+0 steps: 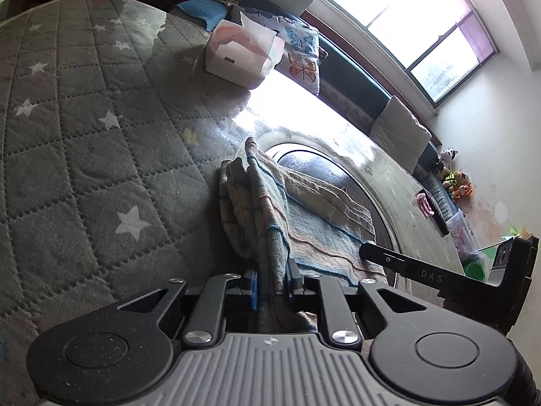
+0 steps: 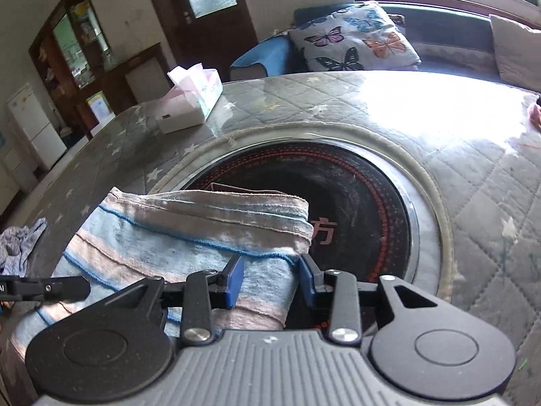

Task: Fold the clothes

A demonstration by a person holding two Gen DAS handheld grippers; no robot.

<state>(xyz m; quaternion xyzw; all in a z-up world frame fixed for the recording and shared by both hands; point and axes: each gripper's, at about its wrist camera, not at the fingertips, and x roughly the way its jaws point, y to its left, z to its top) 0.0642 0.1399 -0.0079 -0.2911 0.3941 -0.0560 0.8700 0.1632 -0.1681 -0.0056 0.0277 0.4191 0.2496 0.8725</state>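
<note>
Striped towel held over the quilted desk

The left claw (image 1: pixel 272 286) was clamped tight on a bunched edge of the striped towel (image 2: pixel 189 237), which lay folded on the desk (image 2: pixel 473 176), partly over the round black hotplate (image 2: pixel 365 196). The right claw (image 2: pixel 272 280) stood wide, its blue pads (image 2: pixel 235 280) straddling the towel's near fold. A tissue box (image 2: pixel 189 101) sat far left.

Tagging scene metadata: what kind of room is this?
Most likely a home living room: a table with a quilted star cover and a built-in round heater plate, a butterfly cushion on a window bench, and a tissue box.
</note>
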